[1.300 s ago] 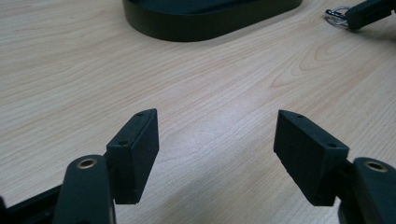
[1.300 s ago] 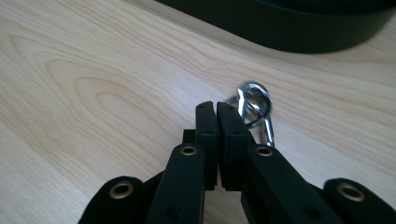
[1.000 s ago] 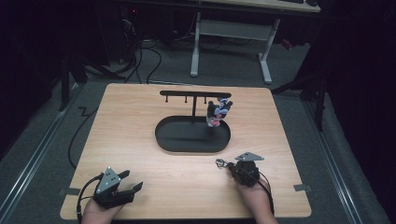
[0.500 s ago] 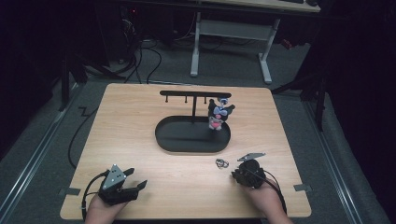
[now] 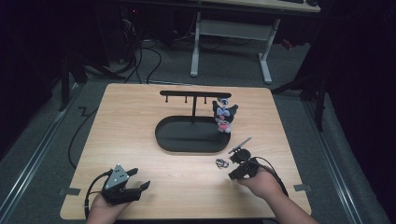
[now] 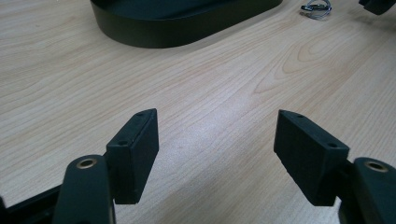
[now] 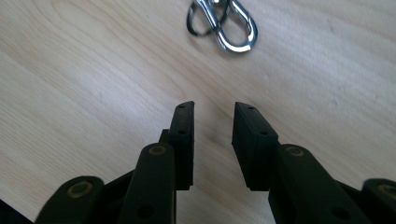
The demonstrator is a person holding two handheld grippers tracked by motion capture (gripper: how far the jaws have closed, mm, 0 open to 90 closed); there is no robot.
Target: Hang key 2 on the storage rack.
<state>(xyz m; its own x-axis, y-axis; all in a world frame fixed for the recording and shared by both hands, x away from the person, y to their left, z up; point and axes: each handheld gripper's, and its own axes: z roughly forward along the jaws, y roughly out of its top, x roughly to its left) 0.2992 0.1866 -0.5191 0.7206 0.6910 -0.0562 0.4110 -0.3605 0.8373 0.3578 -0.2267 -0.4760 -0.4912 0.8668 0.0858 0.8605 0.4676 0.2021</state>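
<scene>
Keyring clips (image 7: 223, 24) of bright metal lie flat on the worktop (image 5: 140, 112), just ahead of the right gripper (image 7: 213, 116), whose jaws stand a little apart with nothing between them. In the high view the same clips (image 5: 221, 163) rest between that gripper (image 5: 236, 169) and the near rim of the black oval base (image 5: 168, 140) of a hanging stand. The narrow gap looks suited to so thin a thing, so the gripper seems lined up to pinch the clips where they lie. On the stand, a crossbar (image 5: 187, 93) with small pegs rises on a post from the base, and a dark plush charm (image 5: 223, 116) hangs from its right end; the free pegs suggest where the clips are meant to go. The left gripper (image 5: 133, 186) sits low at the near left of the worktop, well apart from the clips, its jaws wide apart and empty in the left gripper view (image 6: 215, 140). It appears parked out of the way, leaving the pick to the right hand (image 5: 261, 182), which comes in from the near edge.
</scene>
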